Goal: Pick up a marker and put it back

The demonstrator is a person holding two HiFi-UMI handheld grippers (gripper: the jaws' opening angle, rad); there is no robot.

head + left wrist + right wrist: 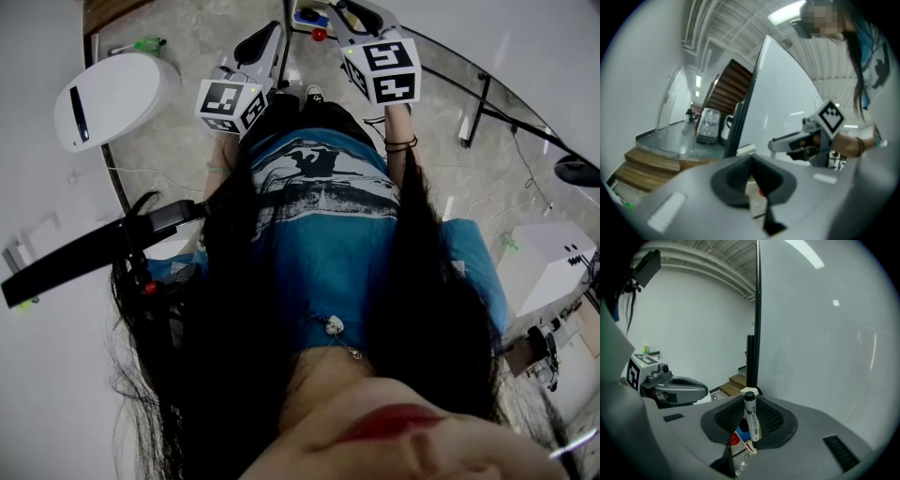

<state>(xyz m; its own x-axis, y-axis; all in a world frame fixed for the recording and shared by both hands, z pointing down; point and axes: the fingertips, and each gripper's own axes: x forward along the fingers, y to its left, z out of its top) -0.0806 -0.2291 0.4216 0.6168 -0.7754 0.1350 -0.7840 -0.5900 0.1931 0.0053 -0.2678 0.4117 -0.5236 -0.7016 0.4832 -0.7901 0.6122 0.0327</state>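
We judge the pick-up done: the right tool (750, 401) is clamped on the marker (751, 420), which stands upright between its jaws in front of the whiteboard (825, 333). The left tool (751, 164) has its jaws together, empty. Putting the marker back is left.

- Left gripper (750, 168), right gripper (750, 401): side by side and apart, in front of the person (328, 234).
- Marker (751, 420): upright between the right gripper's fingers (773, 420), touching both.
- Board (825, 333): stands just ahead of both grippers, with its post (757, 310) at its left edge.
- Stairs (651, 166): beyond the post, to its left.
- Unit (112, 98): on the floor (187, 47), at the person's left.
- Box (548, 262): on the floor at the person's right, well apart from the unit.
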